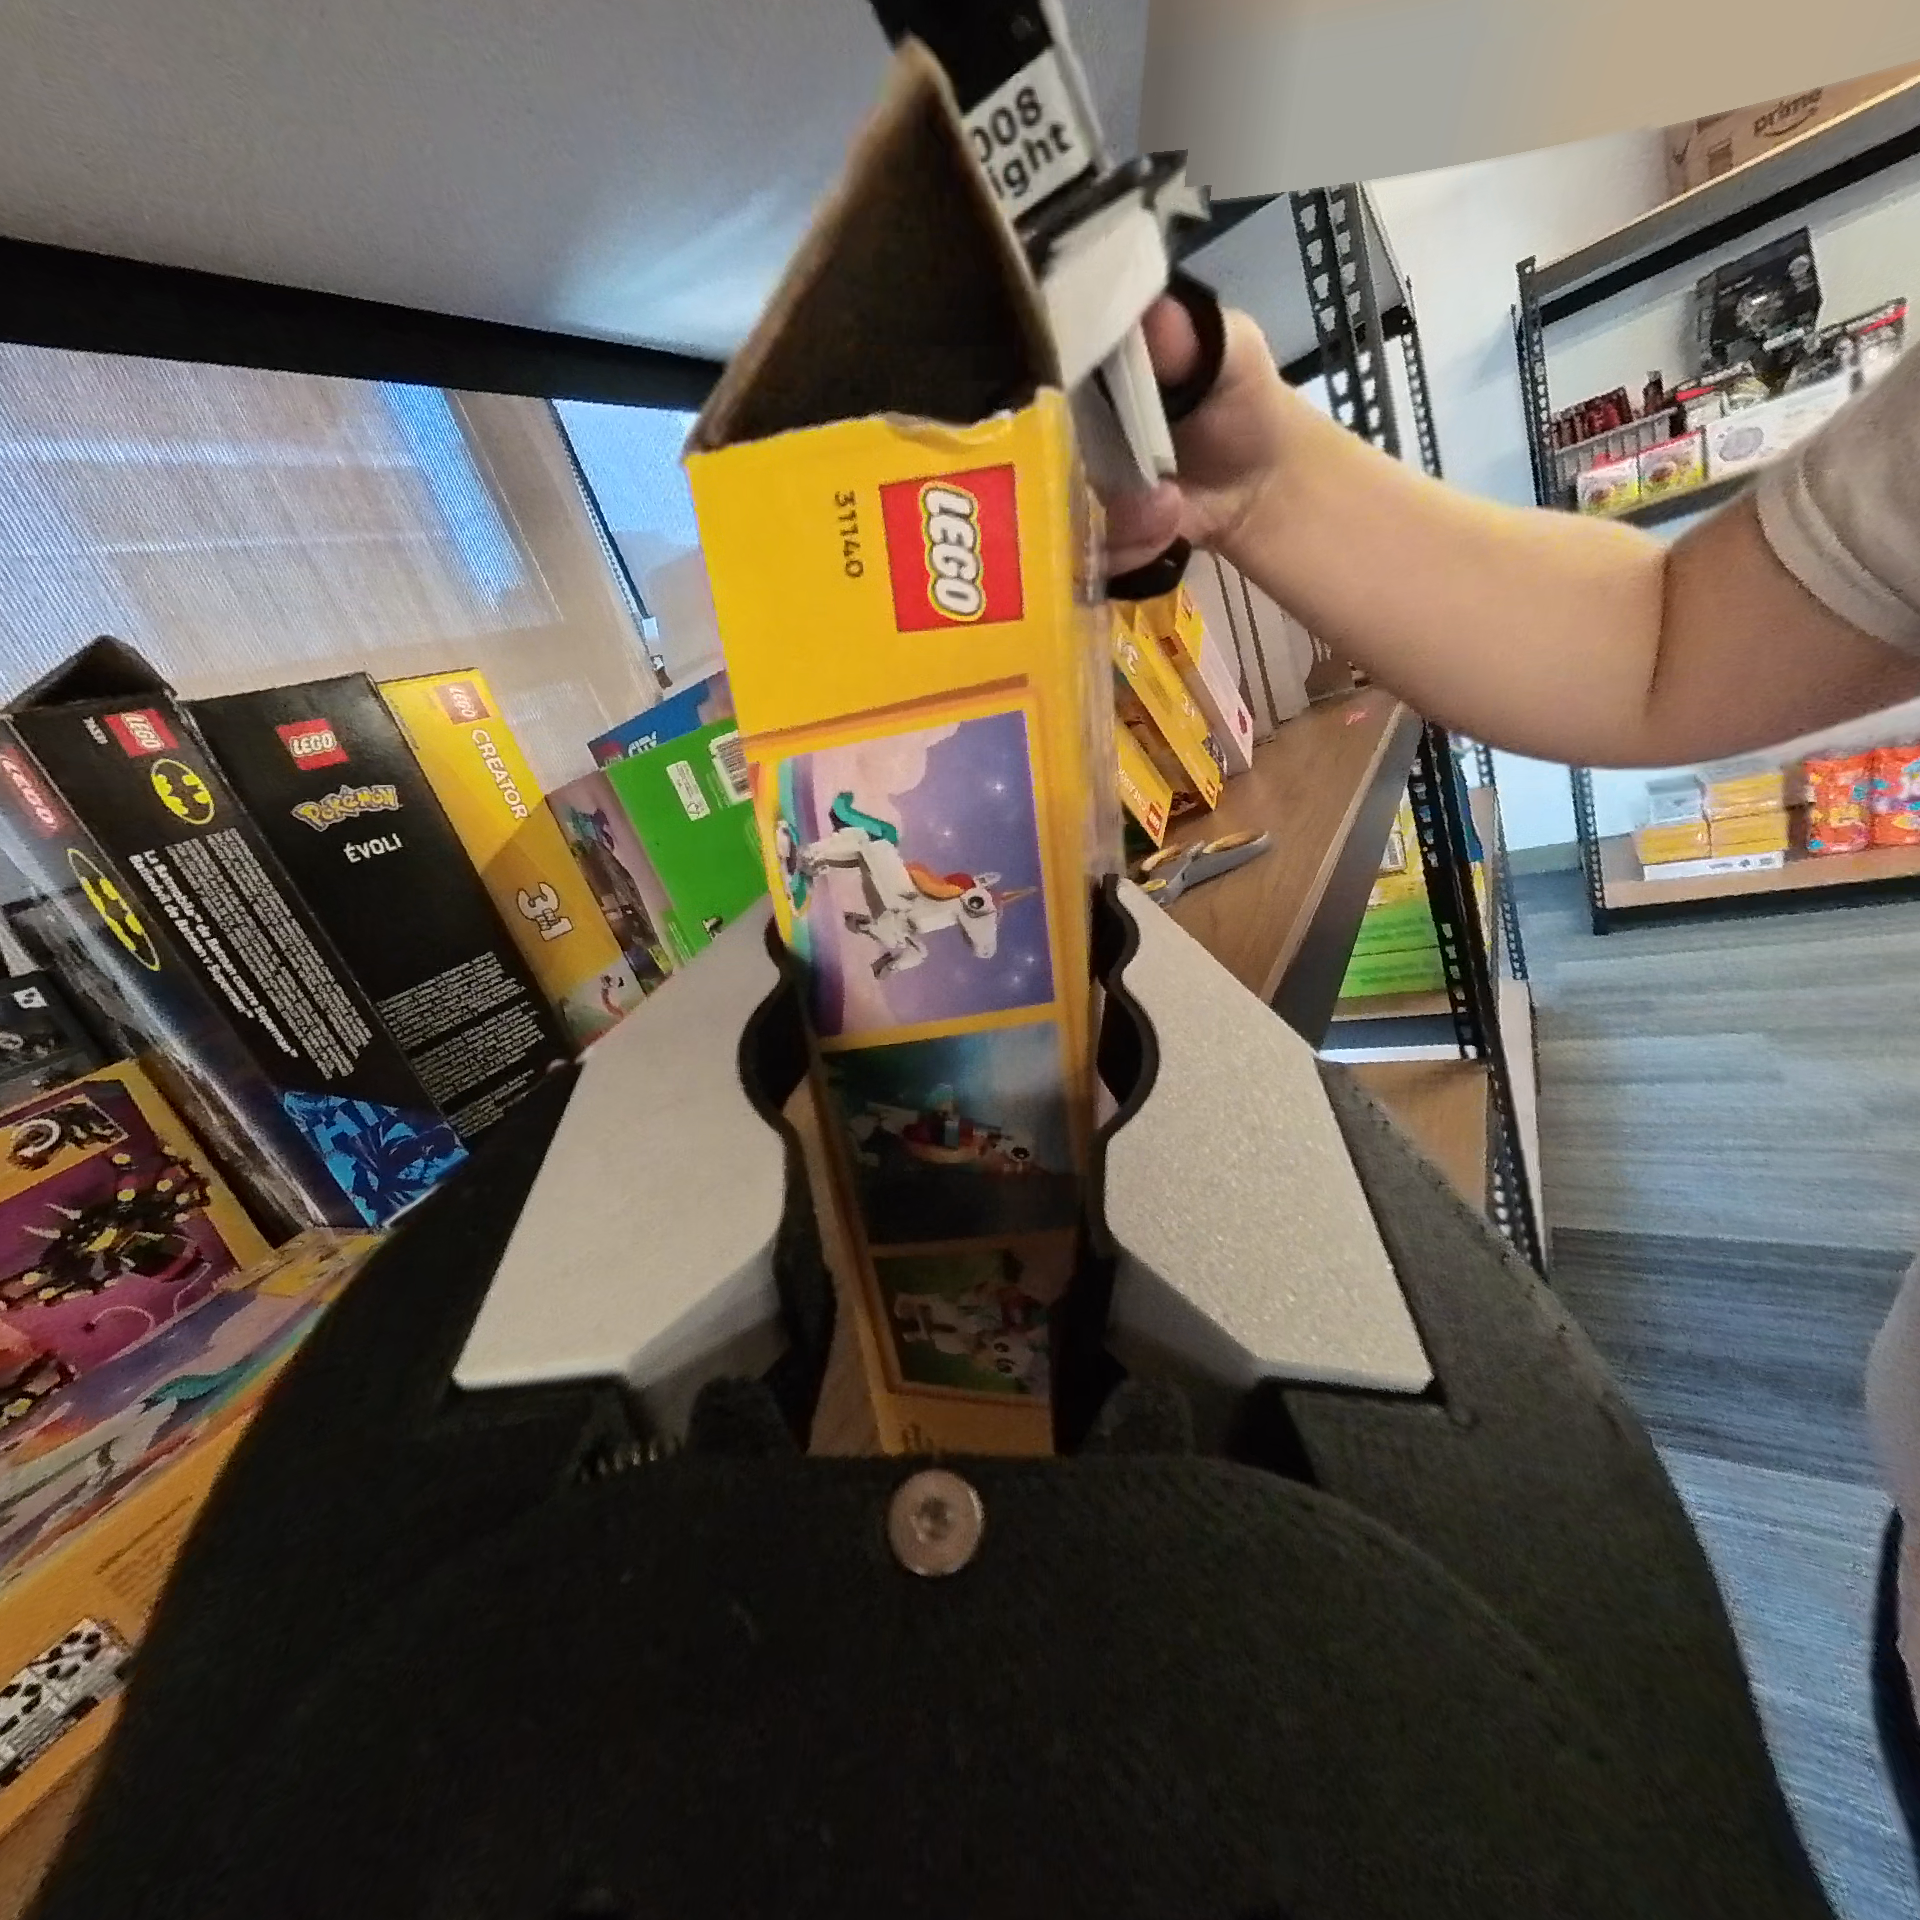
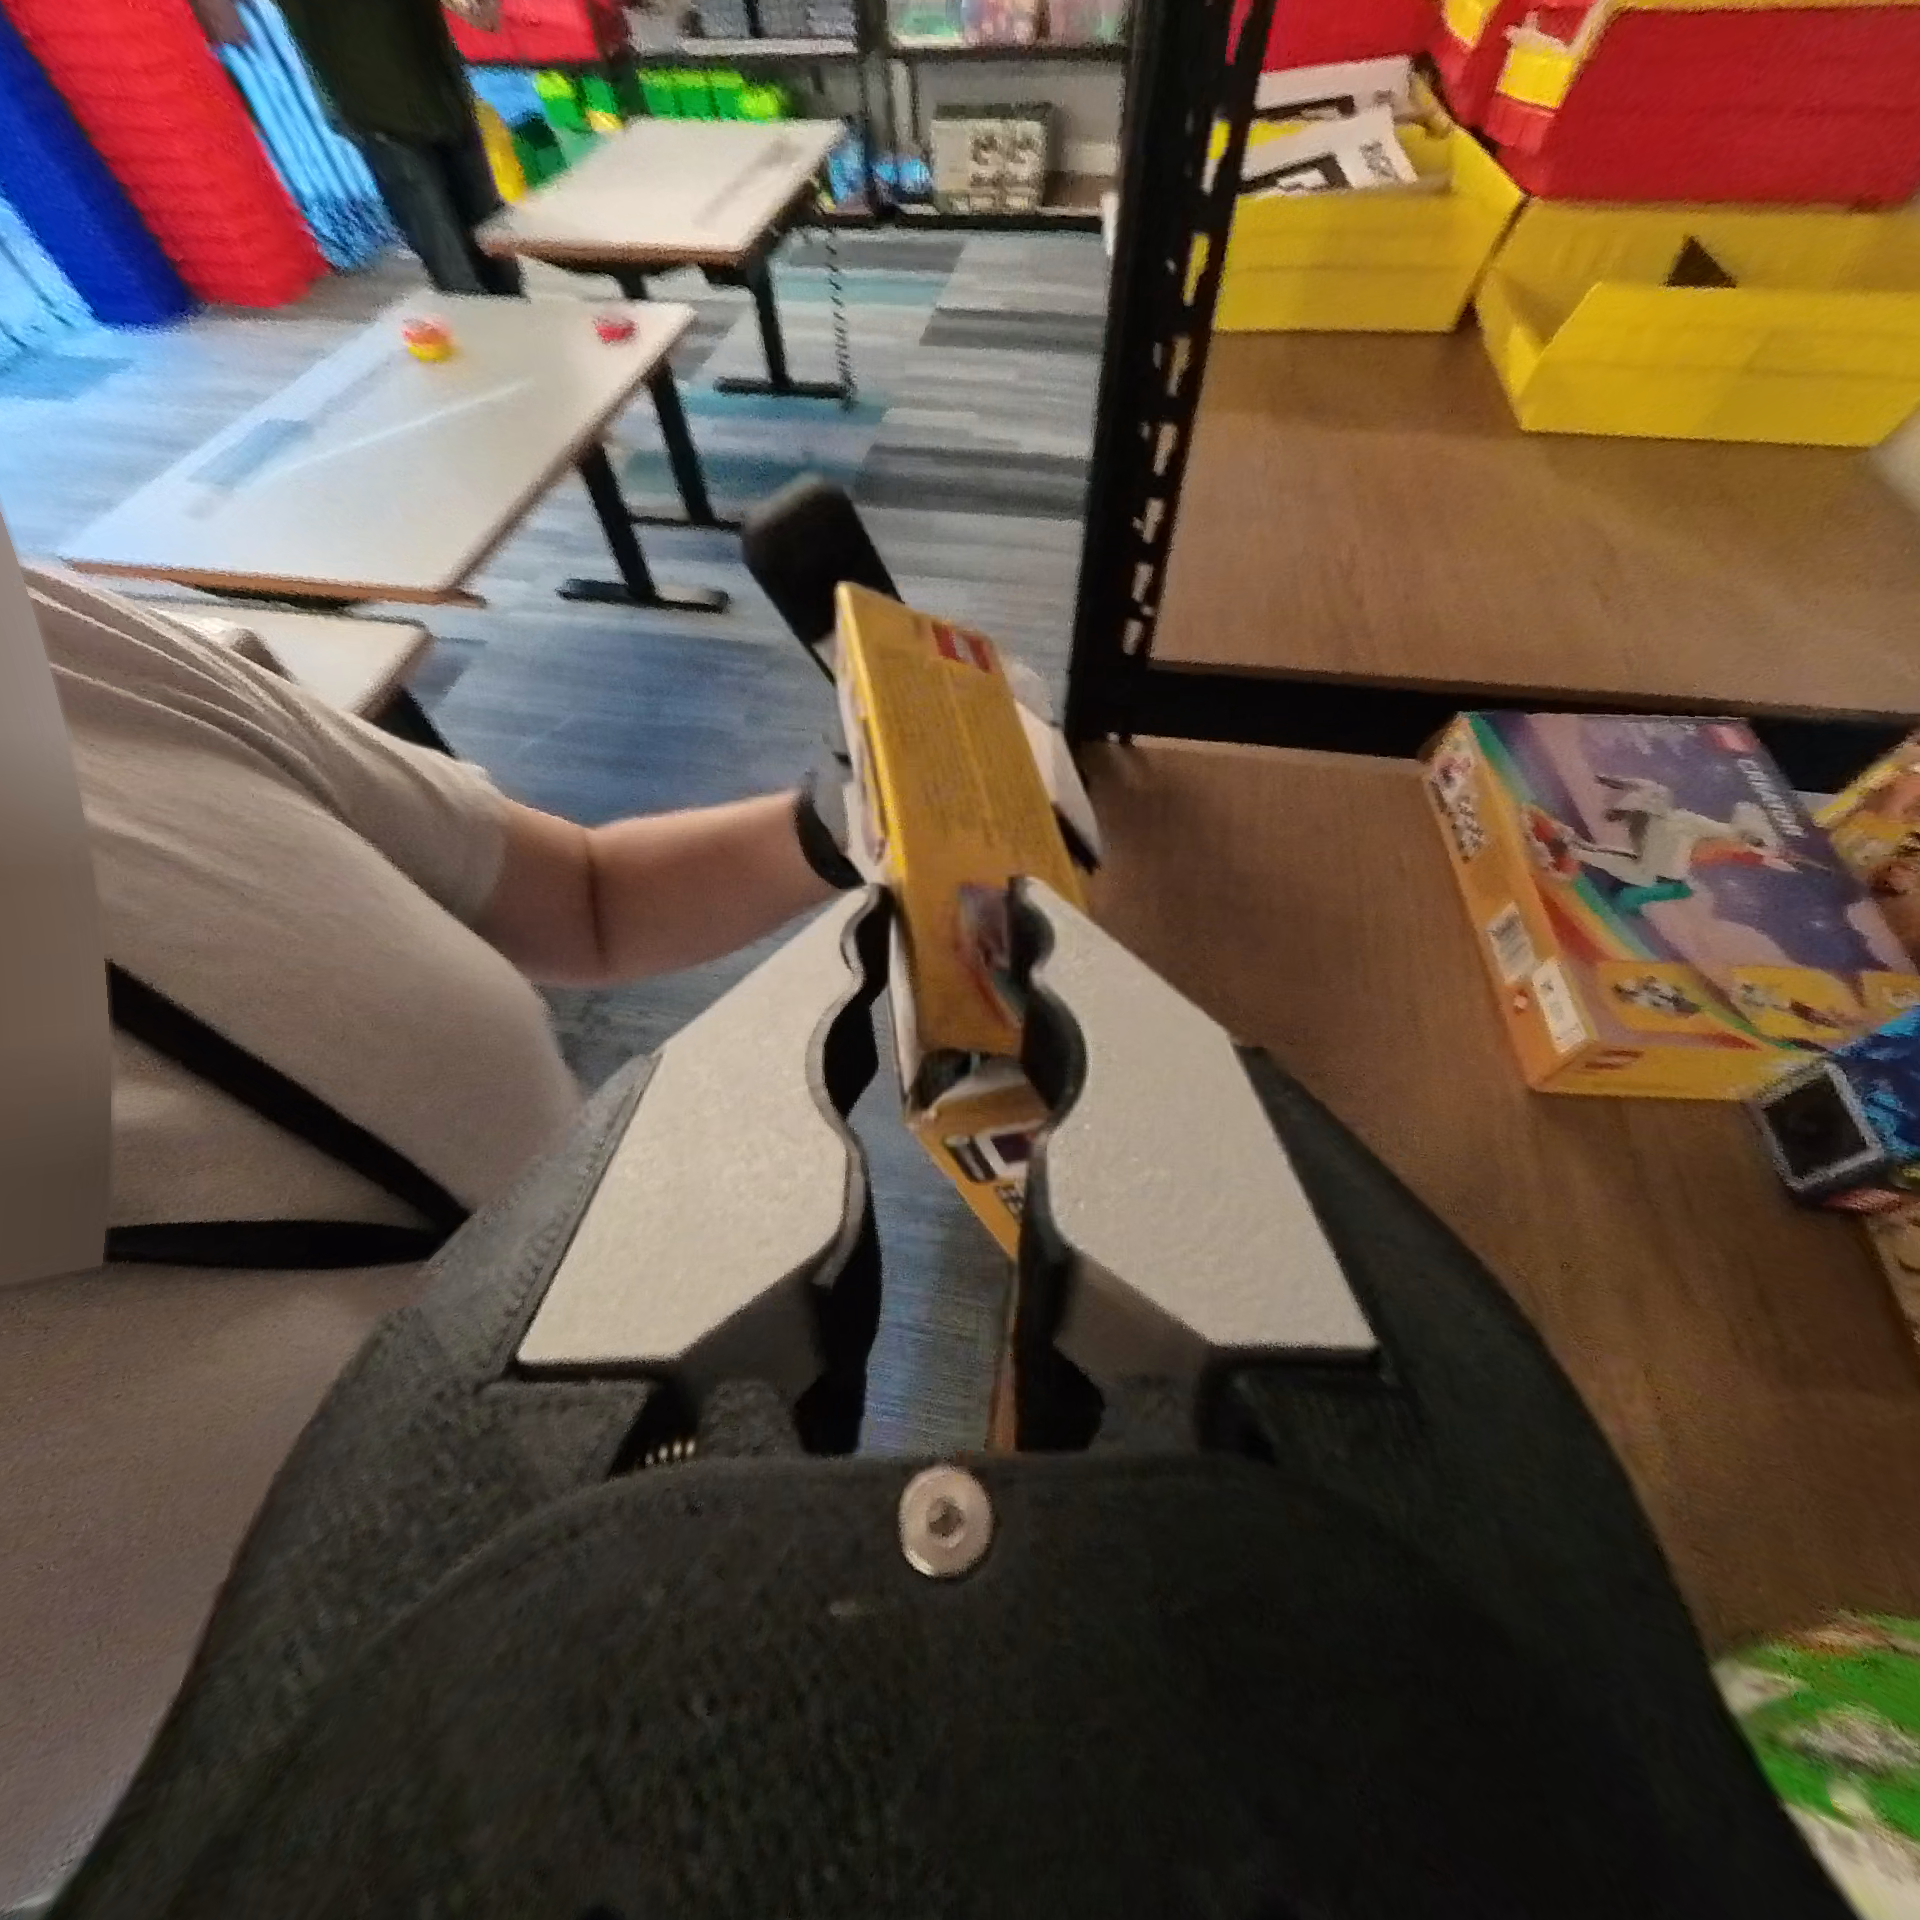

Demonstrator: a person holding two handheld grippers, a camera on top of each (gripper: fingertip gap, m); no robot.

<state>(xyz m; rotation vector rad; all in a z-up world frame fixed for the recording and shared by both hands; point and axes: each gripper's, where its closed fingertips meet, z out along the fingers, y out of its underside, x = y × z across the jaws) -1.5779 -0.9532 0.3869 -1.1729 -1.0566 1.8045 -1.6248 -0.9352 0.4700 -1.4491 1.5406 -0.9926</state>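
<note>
A narrow yellow toy box [image 1: 914, 582] with a unicorn picture stands between the fingers of my left gripper [image 1: 940, 925], which is shut on its lower half. The box's top end is open, with a brown cardboard flap [image 1: 914, 260] standing up. My right gripper [image 1: 1101, 281], held by a hand [image 1: 1216, 457], is at that open end on the far right side. In the right wrist view my right gripper [image 2: 945, 904] is shut on the open end of the same box [image 2: 956, 769]. The left gripper [image 2: 810, 551] holds the far end.
Several boxed toy sets [image 1: 312, 883] stand in a row on the left. Scissors [image 1: 1205, 857] lie on the wooden shelf. A black shelf post [image 2: 1153, 364], a second unicorn box [image 2: 1662, 904] lying flat, yellow bins [image 2: 1704, 343] and grey tables [image 2: 395, 436] are around. My hands' fingertips stand some 10 cm from each other.
</note>
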